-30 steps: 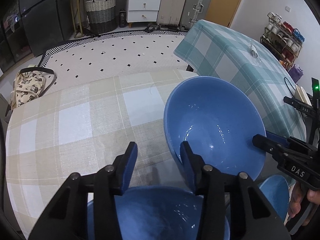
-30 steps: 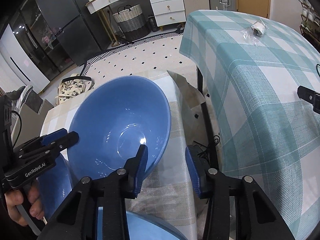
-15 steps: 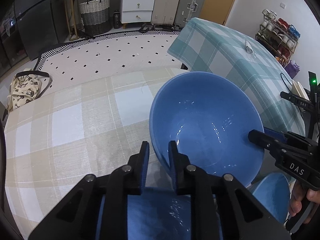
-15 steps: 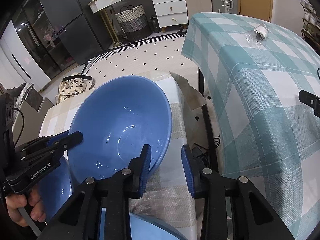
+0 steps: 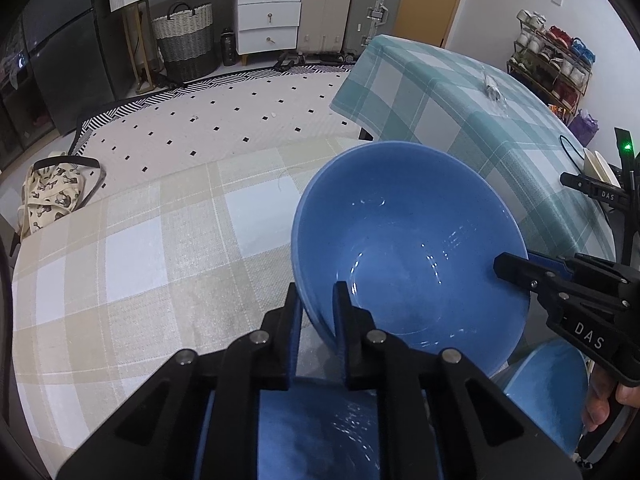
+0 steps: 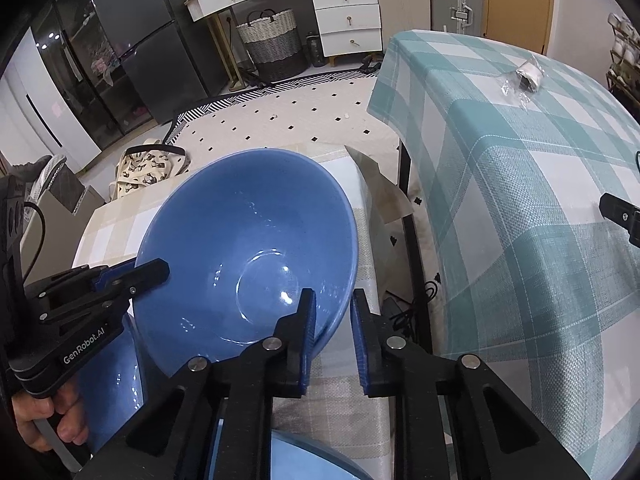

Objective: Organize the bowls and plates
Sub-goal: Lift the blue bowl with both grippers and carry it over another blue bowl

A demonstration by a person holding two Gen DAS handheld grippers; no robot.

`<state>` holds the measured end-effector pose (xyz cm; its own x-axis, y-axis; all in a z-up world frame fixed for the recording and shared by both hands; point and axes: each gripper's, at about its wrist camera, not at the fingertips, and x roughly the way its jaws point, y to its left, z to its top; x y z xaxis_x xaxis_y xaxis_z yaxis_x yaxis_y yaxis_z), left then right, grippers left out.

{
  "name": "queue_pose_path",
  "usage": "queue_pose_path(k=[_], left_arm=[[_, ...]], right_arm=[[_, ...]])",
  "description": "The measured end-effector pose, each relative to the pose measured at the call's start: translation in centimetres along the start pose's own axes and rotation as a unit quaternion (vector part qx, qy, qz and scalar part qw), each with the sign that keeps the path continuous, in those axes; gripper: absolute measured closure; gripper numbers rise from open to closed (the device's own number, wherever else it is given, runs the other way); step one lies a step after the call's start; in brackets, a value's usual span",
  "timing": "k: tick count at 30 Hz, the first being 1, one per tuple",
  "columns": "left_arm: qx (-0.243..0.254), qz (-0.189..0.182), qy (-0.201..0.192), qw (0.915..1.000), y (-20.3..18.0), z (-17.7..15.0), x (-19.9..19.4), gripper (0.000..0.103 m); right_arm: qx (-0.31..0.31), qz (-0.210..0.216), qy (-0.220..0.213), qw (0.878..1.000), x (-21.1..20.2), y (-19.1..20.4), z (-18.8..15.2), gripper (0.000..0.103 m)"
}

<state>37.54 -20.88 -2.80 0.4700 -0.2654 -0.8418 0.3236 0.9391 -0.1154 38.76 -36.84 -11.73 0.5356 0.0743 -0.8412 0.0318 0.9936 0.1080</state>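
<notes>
A large blue bowl [image 5: 412, 256] is held between both grippers above the beige checked table [image 5: 132, 248]. My left gripper [image 5: 318, 312] is shut on the bowl's near-left rim. My right gripper [image 6: 332, 320] is shut on the bowl's [image 6: 248, 252] opposite rim, one finger inside, one outside. The right gripper also shows in the left wrist view [image 5: 516, 270]; the left gripper shows in the right wrist view [image 6: 152, 270]. Another blue dish [image 5: 316, 432] lies below the left gripper, and a further blue dish [image 5: 548, 384] lies at the right.
A teal checked table [image 6: 520, 168] stands to the right, with a small plastic-wrapped item [image 6: 528, 74] on it. A gap with cables on the floor [image 6: 412, 300] separates the two tables. A patterned bag [image 5: 52, 196] lies on the rug beyond the beige table.
Both grippers have closed on the bowl's rim: the left from wide open to shut, the right narrowing likewise. The bowl has stayed nearly in place.
</notes>
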Motion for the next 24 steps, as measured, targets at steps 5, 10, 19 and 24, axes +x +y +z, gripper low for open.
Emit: queue_pose_path(k=[5, 10, 19, 24], left_arm=[[-0.001, 0.002, 0.001, 1.0, 0.0, 0.0, 0.0, 0.09], [0.001, 0.006, -0.001, 1.0, 0.0, -0.1, 0.0, 0.09], [0.004, 0.012, 0.0, 0.9999, -0.6, -0.3, 0.2, 0.09], [0.006, 0.013, -0.005, 0.9999, -0.8, -0.3, -0.1, 0.09]], right_arm=[[-0.004, -0.001, -0.003, 1.0, -0.2, 0.2, -0.1, 0.088], [-0.005, -0.003, -0.004, 1.0, -0.3, 0.3, -0.2, 0.088], [-0.004, -0.007, -0.013, 1.0, -0.9, 0.1, 0.0, 0.088], [-0.005, -0.006, -0.022, 1.0, -1.4, 0.0, 0.0, 0.087]])
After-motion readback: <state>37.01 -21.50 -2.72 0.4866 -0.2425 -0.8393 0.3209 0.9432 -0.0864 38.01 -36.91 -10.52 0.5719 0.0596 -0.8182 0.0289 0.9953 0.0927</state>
